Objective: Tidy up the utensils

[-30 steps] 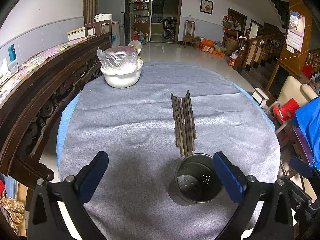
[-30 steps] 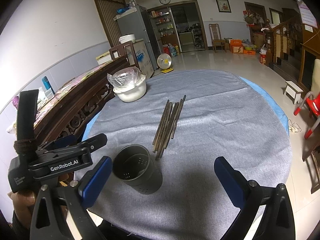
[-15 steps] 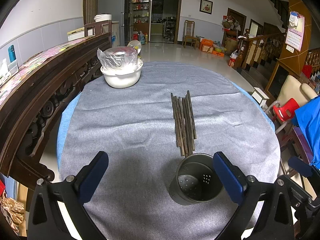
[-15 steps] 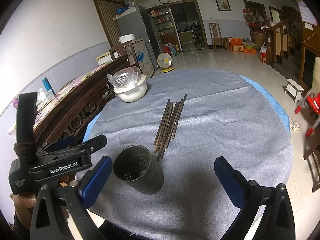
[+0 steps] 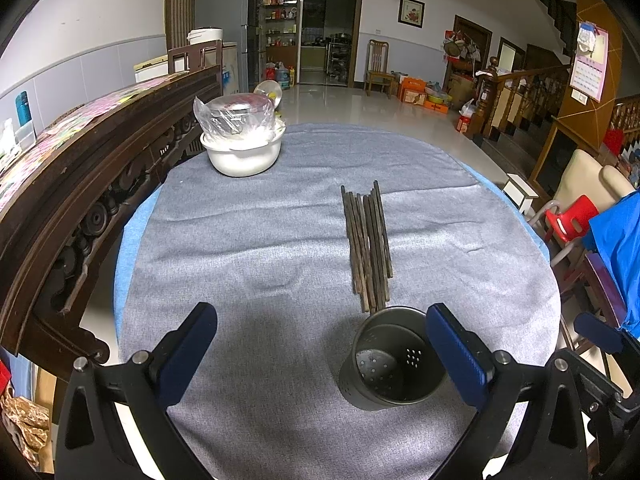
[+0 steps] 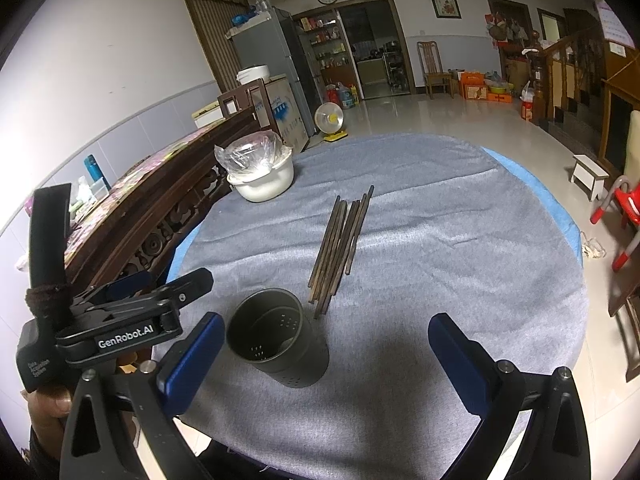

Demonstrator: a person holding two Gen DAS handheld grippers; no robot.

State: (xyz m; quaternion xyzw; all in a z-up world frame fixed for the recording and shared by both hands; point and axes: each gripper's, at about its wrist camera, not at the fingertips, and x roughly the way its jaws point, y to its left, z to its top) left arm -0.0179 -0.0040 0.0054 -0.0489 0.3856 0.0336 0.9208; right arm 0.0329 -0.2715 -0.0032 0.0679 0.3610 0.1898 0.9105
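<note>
Several dark wooden chopsticks lie side by side on the grey cloth. Just in front of their near ends stands a dark perforated metal holder, upright, with nothing inside. My left gripper is open; the holder sits just inside its right finger, with no contact visible. My right gripper is open too, with the holder just inside its left finger. In the right wrist view the left gripper's body shows at the left, held by a hand.
A white bowl with a plastic-wrapped dish in it stands at the far left of the round table. A carved dark wooden bench back runs along the left edge. A red chair stands off the right side.
</note>
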